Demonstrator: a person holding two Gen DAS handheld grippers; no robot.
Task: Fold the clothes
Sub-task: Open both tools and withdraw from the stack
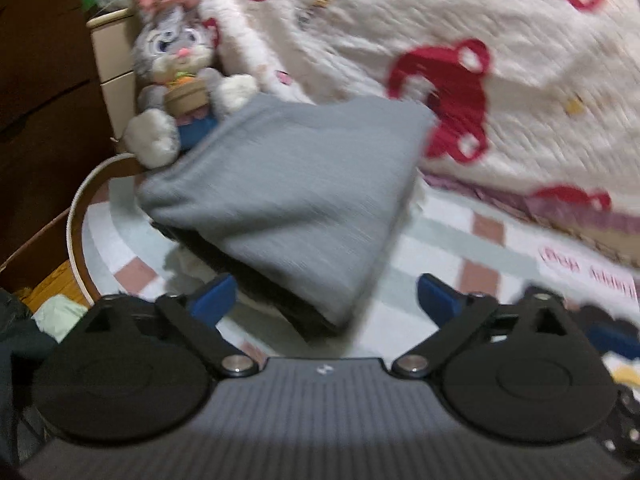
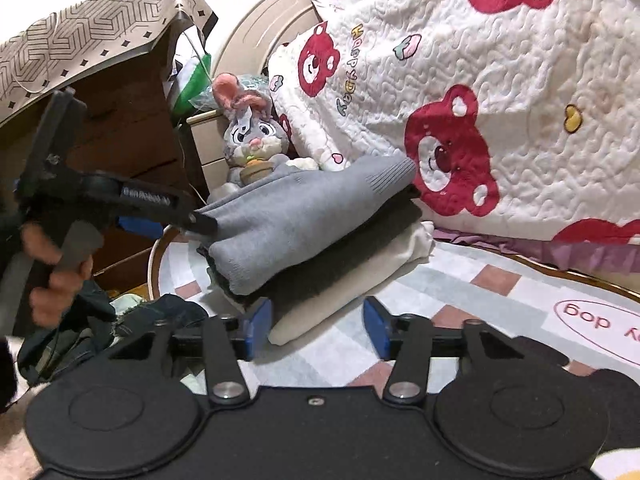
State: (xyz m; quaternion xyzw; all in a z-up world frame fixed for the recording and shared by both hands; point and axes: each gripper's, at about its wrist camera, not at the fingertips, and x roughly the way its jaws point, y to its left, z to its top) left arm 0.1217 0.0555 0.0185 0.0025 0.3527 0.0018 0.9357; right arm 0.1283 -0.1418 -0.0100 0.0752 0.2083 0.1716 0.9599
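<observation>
Item: grey knit garment (image 2: 308,216), folded, topmost of a stack. Beneath it lie a dark folded garment (image 2: 344,256) and a cream folded garment (image 2: 352,292); the stack rests on the checked bed sheet (image 2: 460,288), near the bed's corner and just in front of a plush rabbit (image 2: 252,144).

Handling, as judged: soft, light, limp knit; not fragile, not slippery. It will sag and unfold if lifted by one corner. Best taken at a folded edge, pinching all layers, or at two edges with both tools. The ribbed cuff or hem at its far end offers a firmer bite.

Left hand-held gripper (image 1: 320,300): in its own view the blue pads (image 1: 212,300) stand wide apart, released, holding nothing, with the stack's near corner lying between and ahead of them. The right view shows this tool from the side, its tip (image 2: 204,222) at or touching the grey garment's left edge; actual contact cannot be confirmed.

Right hand-held gripper (image 2: 316,330): fingers spread, released, empty, hovering just short of the stack's near edge.

View differences: the left view is motion-blurred and shows the grey top face, the dark layer and only slivers of pale cloth at the edges. The right view is sharp and reveals all three layers, the person's hand (image 2: 52,272) on the left tool, dark clothing heaped (image 2: 100,332) off the bed's edge, and a bear-print quilt (image 2: 500,100) behind.
</observation>
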